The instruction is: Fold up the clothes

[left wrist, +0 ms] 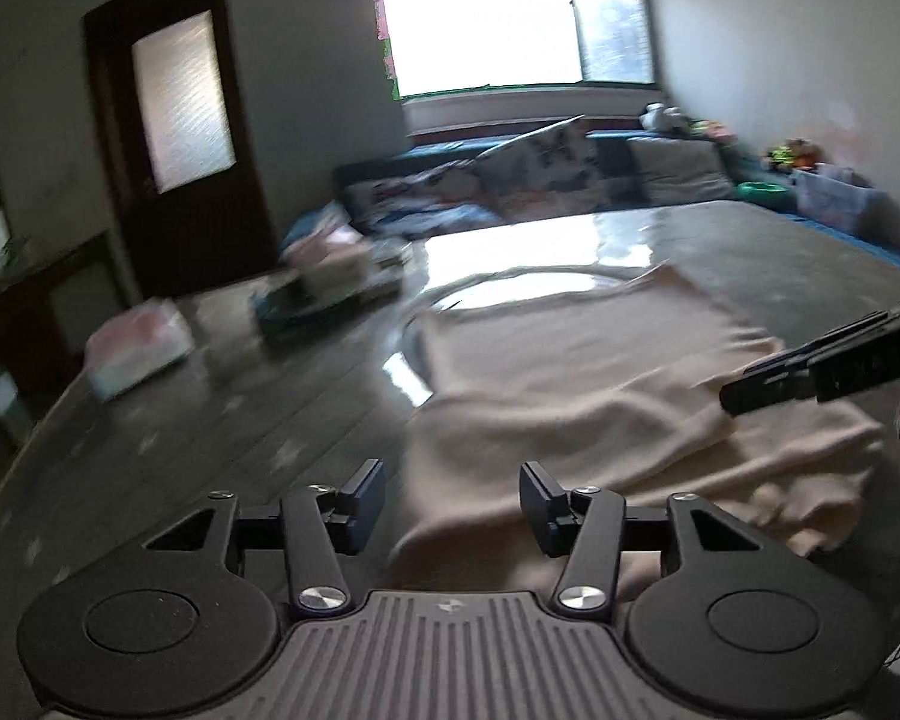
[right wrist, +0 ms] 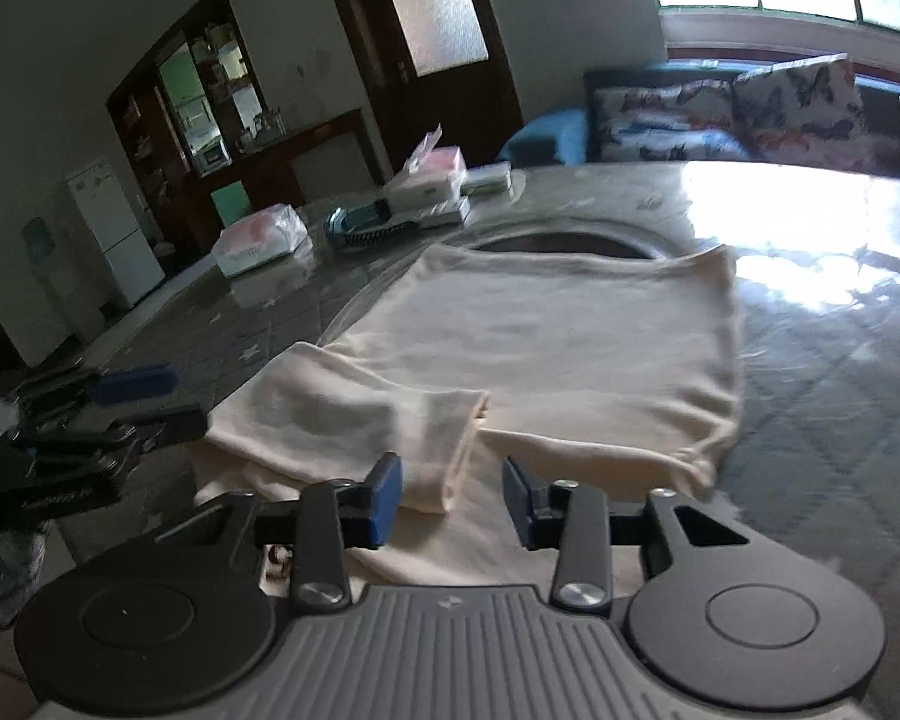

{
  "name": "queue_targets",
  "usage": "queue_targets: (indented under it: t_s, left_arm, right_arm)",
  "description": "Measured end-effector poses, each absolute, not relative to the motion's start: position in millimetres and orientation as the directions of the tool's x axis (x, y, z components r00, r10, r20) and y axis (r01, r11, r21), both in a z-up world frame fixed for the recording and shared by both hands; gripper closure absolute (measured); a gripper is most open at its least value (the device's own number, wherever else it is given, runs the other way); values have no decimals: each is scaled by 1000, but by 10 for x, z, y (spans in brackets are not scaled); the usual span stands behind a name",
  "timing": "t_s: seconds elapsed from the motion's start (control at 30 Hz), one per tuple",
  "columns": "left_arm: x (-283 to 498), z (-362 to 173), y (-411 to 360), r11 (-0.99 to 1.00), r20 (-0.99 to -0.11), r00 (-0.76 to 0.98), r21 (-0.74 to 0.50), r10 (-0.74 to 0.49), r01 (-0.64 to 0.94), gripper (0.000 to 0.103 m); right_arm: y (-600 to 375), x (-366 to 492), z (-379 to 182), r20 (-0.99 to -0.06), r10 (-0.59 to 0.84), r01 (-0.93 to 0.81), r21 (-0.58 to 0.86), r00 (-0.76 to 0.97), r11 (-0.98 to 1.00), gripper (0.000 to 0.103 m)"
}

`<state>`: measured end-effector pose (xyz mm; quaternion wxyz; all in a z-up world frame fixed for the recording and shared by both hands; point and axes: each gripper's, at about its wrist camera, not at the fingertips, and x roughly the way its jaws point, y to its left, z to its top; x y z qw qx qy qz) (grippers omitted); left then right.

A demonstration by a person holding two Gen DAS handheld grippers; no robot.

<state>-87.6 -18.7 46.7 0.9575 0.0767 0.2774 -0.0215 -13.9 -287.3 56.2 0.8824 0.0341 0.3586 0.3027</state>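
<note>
Black linkage gripper (right wrist: 450, 495), blue-padded jaws, silver screws.

Cream garment (right wrist: 558, 348) on a grey star-patterned tablecloth (right wrist: 222, 336); butterfly-print cushions (right wrist: 798, 102)

Glossy grey table (right wrist: 810, 312) carrying 1 cream garment (right wrist: 558, 348) lying flat, tissue packs (right wrist: 258, 237) sitting at far-left edge
</note>
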Motion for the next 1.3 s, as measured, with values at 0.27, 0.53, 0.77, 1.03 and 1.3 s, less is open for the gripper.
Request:
queue_targets:
  t_s: [0.27, 0.53, 0.77, 1.03, 1.3]
  left_arm:
    - [-928, 259, 74, 997, -586, 810, 74, 17, 32, 48]
    - [-885, 152, 47, 998, -597, 802, 45, -13, 49, 48]
    - [-868, 139, 6, 996, -580, 814, 68, -7, 56, 65]
    - [-960, 160, -113, 987, -543, 840, 136, 1, 86, 90]
    - [-1046, 123, -143, 976, -556, 831, 182, 1, 120, 90]
  right_arm:
    - [-2636, -27, 436, -658, 524, -499, 250, 541, 830, 81]
    - [-2556, -106, 664, -633, 493, -527, 155, 596, 836, 99]
    - [-2481, -319, 1222, -521, 476, -573, -31, 708, 819, 100]
    - [-2708, -513, 1499, -451, 445, -537, -94, 774, 838, 100]
    - [-3027, -556, 759, -616, 367, -473, -10, 697, 881, 100]
